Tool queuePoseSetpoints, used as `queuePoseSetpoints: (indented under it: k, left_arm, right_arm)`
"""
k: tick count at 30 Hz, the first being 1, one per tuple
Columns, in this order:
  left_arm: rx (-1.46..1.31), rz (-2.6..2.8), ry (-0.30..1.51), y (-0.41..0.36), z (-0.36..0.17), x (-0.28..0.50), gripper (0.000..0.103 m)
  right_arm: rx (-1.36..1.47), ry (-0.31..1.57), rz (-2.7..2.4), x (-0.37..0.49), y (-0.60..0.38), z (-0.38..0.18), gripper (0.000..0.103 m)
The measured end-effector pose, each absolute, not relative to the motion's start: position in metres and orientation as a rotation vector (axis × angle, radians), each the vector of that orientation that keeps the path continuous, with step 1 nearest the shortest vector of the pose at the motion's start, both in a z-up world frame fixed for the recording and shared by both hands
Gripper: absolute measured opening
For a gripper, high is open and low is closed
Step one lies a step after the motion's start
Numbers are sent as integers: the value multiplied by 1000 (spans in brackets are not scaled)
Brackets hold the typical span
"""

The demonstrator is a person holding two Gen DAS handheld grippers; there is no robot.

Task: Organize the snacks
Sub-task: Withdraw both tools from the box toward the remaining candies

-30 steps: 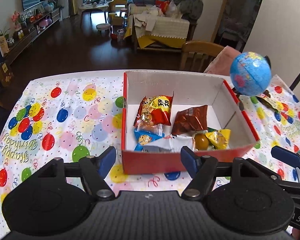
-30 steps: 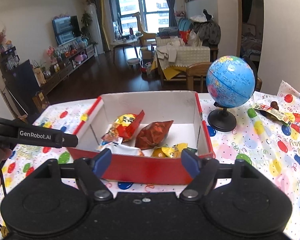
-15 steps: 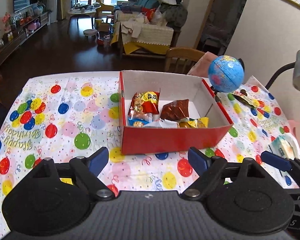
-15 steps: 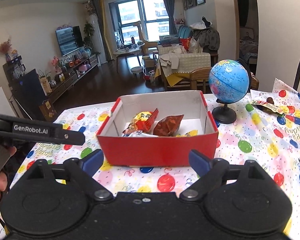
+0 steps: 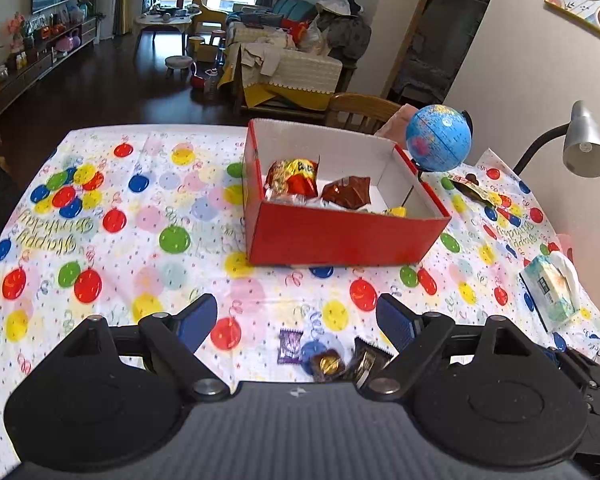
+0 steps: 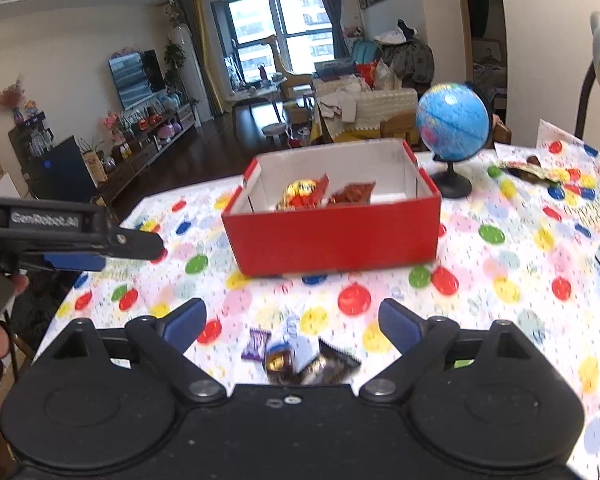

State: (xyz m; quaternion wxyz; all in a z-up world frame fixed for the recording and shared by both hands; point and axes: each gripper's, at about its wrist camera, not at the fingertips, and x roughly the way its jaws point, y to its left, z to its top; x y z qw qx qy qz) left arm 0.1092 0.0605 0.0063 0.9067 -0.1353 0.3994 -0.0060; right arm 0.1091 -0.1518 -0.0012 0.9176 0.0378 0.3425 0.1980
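Note:
A red box [image 5: 340,236] [image 6: 332,236] stands on the balloon-print tablecloth. Inside it lie a red-and-yellow packet [image 5: 292,176], a brown packet [image 5: 348,192] and other snacks. Loose on the cloth in front of the box are a purple wrapper [image 5: 289,346] [image 6: 256,345], a gold-and-brown candy [image 5: 327,364] [image 6: 278,362] and a dark packet [image 5: 366,360] [image 6: 332,364]. My left gripper [image 5: 298,316] is open just above these, holding nothing. My right gripper [image 6: 292,320] is open over the same spot, also empty. Both stand well short of the box.
A blue globe [image 5: 438,142] stands right of the box, with a snack wrapper [image 5: 476,190] beside it. A tissue pack [image 5: 552,292] lies at the right edge under a desk lamp [image 5: 586,148]. A wooden chair [image 5: 360,112] stands behind the table.
Both grippers have drawn back from the box toward the table's near side, and their jaws have widened. The loose snacks on the cloth have come into view.

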Motion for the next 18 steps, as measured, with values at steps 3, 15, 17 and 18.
queuePoseSetpoints:
  k: [3,15,17,18]
  left_arm:
    - [-253,5,800,59,2,97,87]
    - [-245,8,923,50,-43,105,87]
    - [-238,18,957,46,-55,114,87]
    - [-239,27,976,44,-61,119,87]
  right_arm:
    - [71,724,389,100,-151,-10,93]
    - [45,794,366,92,-153,-46,91]
    - [40,818,367,100,-154,-56,89]
    - [37,830,364,104,-154,-61,88]
